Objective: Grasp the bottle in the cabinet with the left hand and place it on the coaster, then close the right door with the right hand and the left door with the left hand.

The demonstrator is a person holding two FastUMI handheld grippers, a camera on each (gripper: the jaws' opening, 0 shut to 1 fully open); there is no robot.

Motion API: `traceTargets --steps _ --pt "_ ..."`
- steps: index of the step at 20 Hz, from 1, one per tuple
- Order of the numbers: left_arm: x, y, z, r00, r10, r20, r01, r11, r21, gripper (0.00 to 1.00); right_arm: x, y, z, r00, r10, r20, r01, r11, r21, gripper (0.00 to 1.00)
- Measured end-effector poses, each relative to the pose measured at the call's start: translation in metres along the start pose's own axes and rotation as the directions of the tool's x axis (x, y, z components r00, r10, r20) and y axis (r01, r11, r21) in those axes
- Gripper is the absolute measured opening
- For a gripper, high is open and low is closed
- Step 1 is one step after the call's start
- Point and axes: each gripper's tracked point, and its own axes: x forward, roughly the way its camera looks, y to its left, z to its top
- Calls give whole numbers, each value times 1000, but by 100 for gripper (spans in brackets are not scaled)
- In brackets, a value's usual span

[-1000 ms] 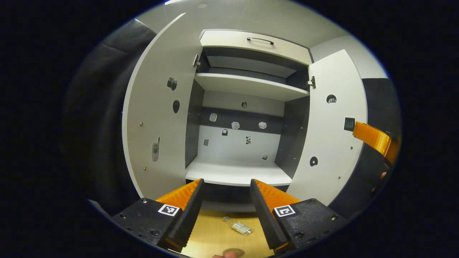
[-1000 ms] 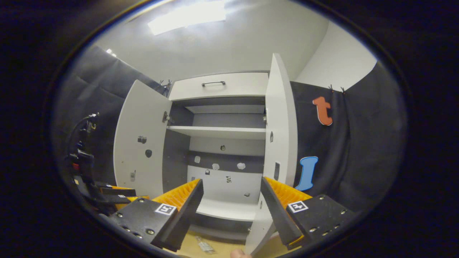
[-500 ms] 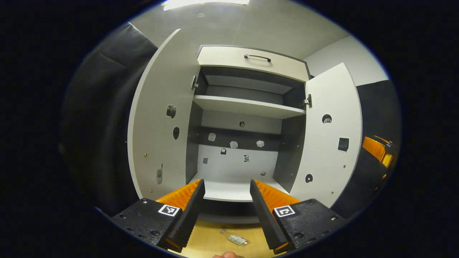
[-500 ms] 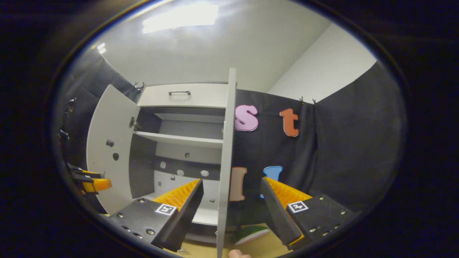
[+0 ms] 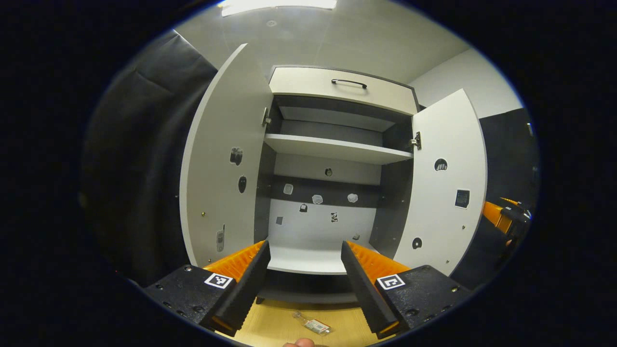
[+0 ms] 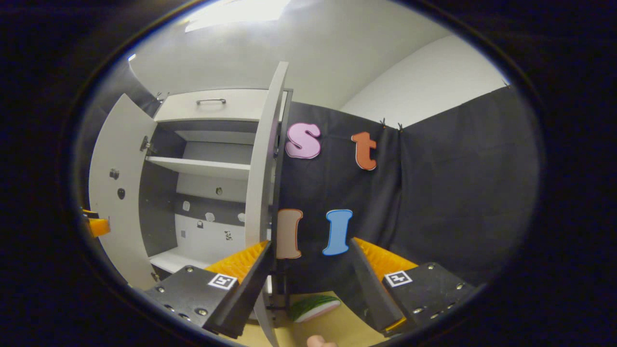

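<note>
You are viewing the cabinet (image 5: 332, 86) with both doors standing open. The left door (image 5: 224, 173) is swung wide, its inner face turned toward you. The right door (image 5: 446, 188) is also standing open, angled outward; in the right gripper view the right door (image 6: 262, 159) is showing nearly edge-on. The bottle (image 5: 312, 324), small and clear with a label, is lying on its side on the wooden surface (image 5: 274, 323) in front of the cabinet.
</note>
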Motion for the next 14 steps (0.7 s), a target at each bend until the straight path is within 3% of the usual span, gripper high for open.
traceTargets --steps 14 --pt "-21 22 7 998 61 16 -61 998 -11 93 -1 18 -1 997 79 -19 -78 995 55 95"
